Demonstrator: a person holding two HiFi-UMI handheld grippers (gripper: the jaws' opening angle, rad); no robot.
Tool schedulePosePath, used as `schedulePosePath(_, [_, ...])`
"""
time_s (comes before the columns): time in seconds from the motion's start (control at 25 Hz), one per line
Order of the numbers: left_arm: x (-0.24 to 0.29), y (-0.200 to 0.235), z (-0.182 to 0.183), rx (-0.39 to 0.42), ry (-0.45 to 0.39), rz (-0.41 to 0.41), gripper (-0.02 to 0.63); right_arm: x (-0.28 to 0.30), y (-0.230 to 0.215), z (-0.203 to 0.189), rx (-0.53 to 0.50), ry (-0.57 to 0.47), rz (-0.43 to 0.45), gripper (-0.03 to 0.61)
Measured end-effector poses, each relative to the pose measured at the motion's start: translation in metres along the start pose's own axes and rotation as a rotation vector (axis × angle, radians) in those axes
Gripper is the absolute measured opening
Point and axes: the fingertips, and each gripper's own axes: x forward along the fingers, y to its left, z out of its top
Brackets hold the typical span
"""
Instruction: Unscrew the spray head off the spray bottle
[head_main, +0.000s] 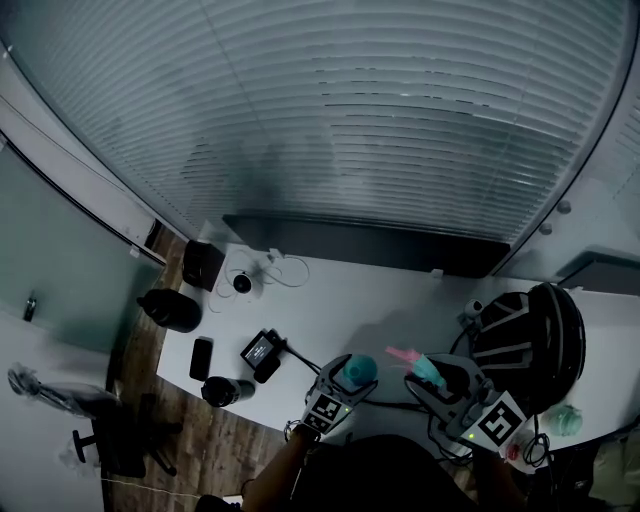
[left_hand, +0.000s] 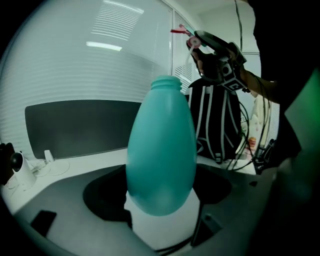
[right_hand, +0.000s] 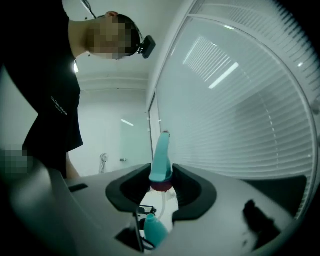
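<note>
A teal spray bottle (left_hand: 160, 150) stands upright between the jaws of my left gripper (left_hand: 160, 186), which is shut on its body. The bottle's threaded neck is bare and open. In the head view the bottle (head_main: 358, 370) sits in the left gripper (head_main: 345, 385) just left of the right gripper (head_main: 432, 378). The right gripper (right_hand: 161, 182) is shut on the teal spray head (right_hand: 161, 160) at its dark red collar, and a thin dip tube hangs below. The spray head (head_main: 415, 362) is off the bottle and held to its right. The bottle's neck (right_hand: 154, 227) shows beneath the right jaws.
A black backpack with white stripes (head_main: 530, 335) lies on the white table (head_main: 330, 310) at the right. A dark panel (head_main: 370, 245) runs along the table's back edge. At the left are a small white camera (head_main: 242, 283), a phone (head_main: 201, 357), a black flask (head_main: 228, 391) and a charger (head_main: 262, 350).
</note>
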Motion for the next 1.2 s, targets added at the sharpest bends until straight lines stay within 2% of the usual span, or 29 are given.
schedulePosePath(0.12, [0.024, 0.018, -0.008, 0.012, 0.034, 0.073, 0.387, -0.014, -0.015, -0.015, 0.039, 0.007, -0.061, 0.135])
schedulePosePath(0.32, [0.055, 0.052, -0.023, -0.042, 0.095, 0.154, 0.387, -0.034, -0.019, -0.030, 0.080, 0.027, -0.107, 0.135])
schedulePosePath(0.52, [0.076, 0.057, -0.029, -0.073, 0.106, 0.139, 0.387, -0.044, -0.004, -0.037, 0.106, 0.025, -0.071, 0.135])
schedulePosePath(0.72, [0.089, 0.055, -0.059, -0.063, 0.181, 0.139, 0.387, -0.043, -0.001, -0.038, 0.107, 0.030, -0.063, 0.135])
schedulePosePath(0.88, [0.087, 0.054, -0.066, -0.110, 0.159, 0.162, 0.387, -0.044, -0.003, -0.041, 0.130, 0.030, -0.074, 0.135])
schedulePosePath(1.04, [0.087, 0.050, -0.064, -0.125, 0.137, 0.124, 0.387, -0.047, -0.002, -0.047, 0.145, 0.040, -0.085, 0.135])
schedulePosePath(1.2, [0.075, 0.051, -0.055, -0.080, 0.128, 0.117, 0.387, -0.043, -0.002, -0.050, 0.159, 0.037, -0.087, 0.135])
